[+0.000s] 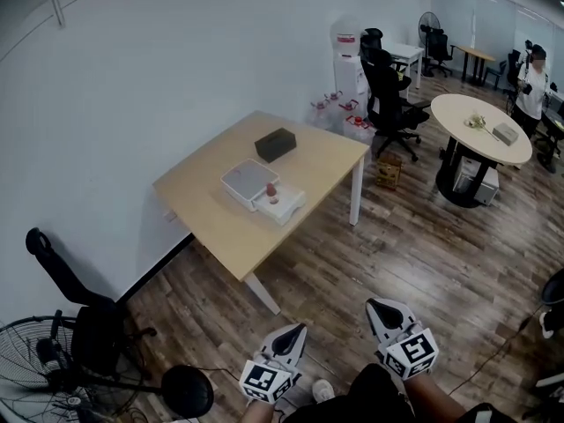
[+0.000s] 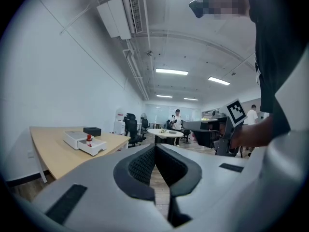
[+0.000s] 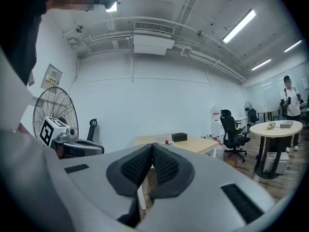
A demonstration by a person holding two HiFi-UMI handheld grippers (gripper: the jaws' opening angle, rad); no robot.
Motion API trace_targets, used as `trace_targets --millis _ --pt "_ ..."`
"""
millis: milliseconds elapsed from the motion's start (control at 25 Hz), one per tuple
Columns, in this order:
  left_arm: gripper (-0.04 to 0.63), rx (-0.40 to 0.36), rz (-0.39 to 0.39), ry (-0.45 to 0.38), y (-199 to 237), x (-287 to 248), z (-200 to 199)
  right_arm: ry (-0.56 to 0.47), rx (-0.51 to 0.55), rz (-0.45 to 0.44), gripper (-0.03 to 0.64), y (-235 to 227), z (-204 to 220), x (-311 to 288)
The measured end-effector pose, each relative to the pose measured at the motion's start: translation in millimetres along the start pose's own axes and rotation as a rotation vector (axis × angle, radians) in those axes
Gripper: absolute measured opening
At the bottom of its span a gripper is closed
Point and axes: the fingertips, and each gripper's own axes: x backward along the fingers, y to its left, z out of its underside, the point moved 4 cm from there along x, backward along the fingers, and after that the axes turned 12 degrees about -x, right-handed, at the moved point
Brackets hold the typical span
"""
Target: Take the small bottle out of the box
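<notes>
1. The small red-topped bottle (image 1: 271, 189) stands upright in the shallow white open box (image 1: 244, 180) on the light wooden surface (image 1: 211, 214), well apart from both grippers
2. The left gripper (image 2: 155, 152) and the right gripper (image 3: 152, 151) each have their fingers pressed together with nothing between them
3. The bottle looks light, stiff, probably smooth and easy to tip; a gentle hold across its body just below the top, then a straight lift clear of the box wall, seems safest
</notes>
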Motion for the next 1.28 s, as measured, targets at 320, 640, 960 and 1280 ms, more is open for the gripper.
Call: trace_targets --millis 320,640,960,1280 --pt "0.012 0.025 -0.023 0.015 27 -21 12 0.014 -0.004 0.009 0.012 -21 2 -33" --pt "0.012 0.011 -0.039 0.016 50 -91 4 0.017 0.018 -0.006 0.012 -83 -21 -70" --pt "0.012 -0.005 -0.058 0.024 65 -183 -12 0.013 0.03 -0.04 0.012 -163 -50 -106" --pt "0.012 0.018 -0.148 0.032 80 -235 -13 0.038 -0.028 -0.121 0.012 -217 -58 -144"
